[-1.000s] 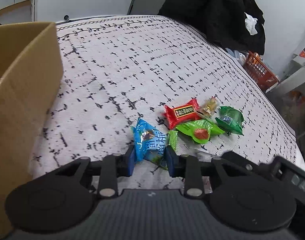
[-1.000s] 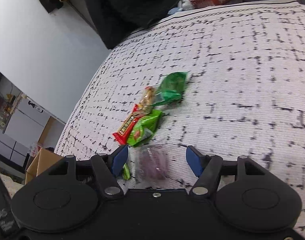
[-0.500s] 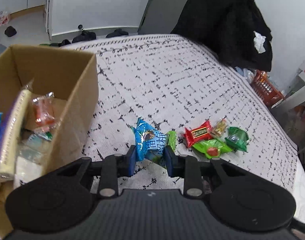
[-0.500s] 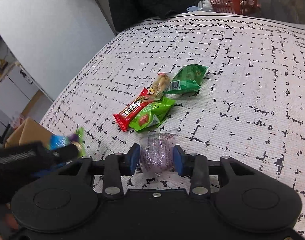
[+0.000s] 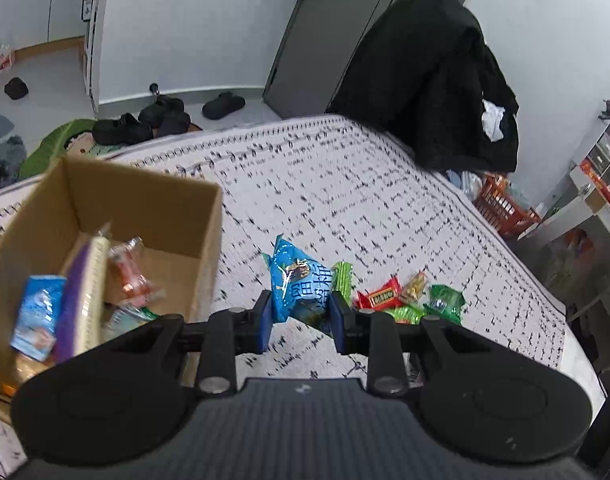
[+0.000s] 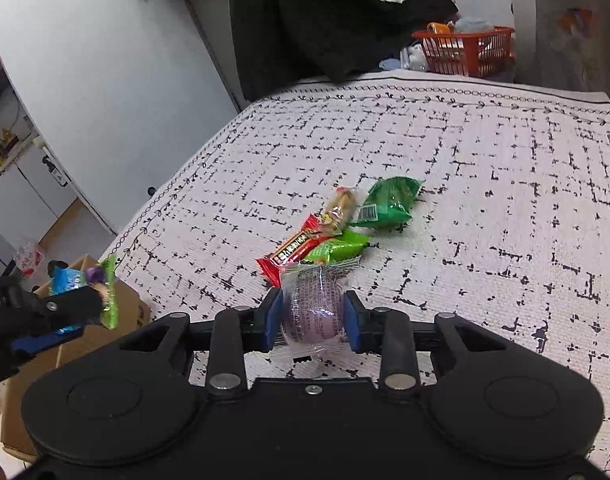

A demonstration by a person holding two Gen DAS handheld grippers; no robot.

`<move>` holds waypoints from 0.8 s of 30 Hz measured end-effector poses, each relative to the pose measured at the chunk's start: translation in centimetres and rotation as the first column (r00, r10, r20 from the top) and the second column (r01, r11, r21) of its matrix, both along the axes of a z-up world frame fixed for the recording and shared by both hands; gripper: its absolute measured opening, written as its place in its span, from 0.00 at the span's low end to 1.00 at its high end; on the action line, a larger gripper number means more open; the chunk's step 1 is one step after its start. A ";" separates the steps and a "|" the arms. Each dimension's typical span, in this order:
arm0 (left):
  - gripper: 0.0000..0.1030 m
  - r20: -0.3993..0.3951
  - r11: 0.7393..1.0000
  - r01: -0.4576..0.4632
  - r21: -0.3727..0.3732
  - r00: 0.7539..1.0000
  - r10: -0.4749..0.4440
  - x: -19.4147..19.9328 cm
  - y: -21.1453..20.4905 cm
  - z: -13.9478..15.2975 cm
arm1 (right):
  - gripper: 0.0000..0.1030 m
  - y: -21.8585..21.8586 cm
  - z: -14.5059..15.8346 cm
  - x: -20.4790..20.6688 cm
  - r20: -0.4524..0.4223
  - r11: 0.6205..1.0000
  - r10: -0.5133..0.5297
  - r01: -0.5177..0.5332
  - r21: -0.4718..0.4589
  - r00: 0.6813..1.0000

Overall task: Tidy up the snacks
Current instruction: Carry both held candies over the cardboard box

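Left gripper [image 5: 300,316]: jaws clamped on blue snack packet [image 5: 299,290], beside open cardboard box [image 5: 185,216]. Right gripper [image 6: 313,322]: jaws closed on clear-wrapped purple sweet [image 6: 312,308]. Beyond, on patterned tablecloth [image 6: 485,220]: red bar [image 6: 293,252], green packets [image 6: 387,202].

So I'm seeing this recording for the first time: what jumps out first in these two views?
Both grippers are loaded: the left gripper pinches a blue snack packet beside the open cardboard box of snacks, and the right gripper clamps a clear-wrapped purple snack. Ahead of them, a red bar and green packets lie clustered on the black-and-white patterned cloth.
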State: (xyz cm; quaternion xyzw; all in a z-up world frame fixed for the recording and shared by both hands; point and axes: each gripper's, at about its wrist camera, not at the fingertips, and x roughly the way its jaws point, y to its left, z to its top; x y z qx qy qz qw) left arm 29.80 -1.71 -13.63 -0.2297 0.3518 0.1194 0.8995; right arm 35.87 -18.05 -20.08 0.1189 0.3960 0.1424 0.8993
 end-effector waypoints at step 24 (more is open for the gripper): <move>0.28 0.070 0.996 -0.085 -0.013 0.994 0.086 -4.4 6.6 3.7 | 0.31 6.9 5.9 -5.6 0.133 0.984 0.172 -0.177 0.026 0.976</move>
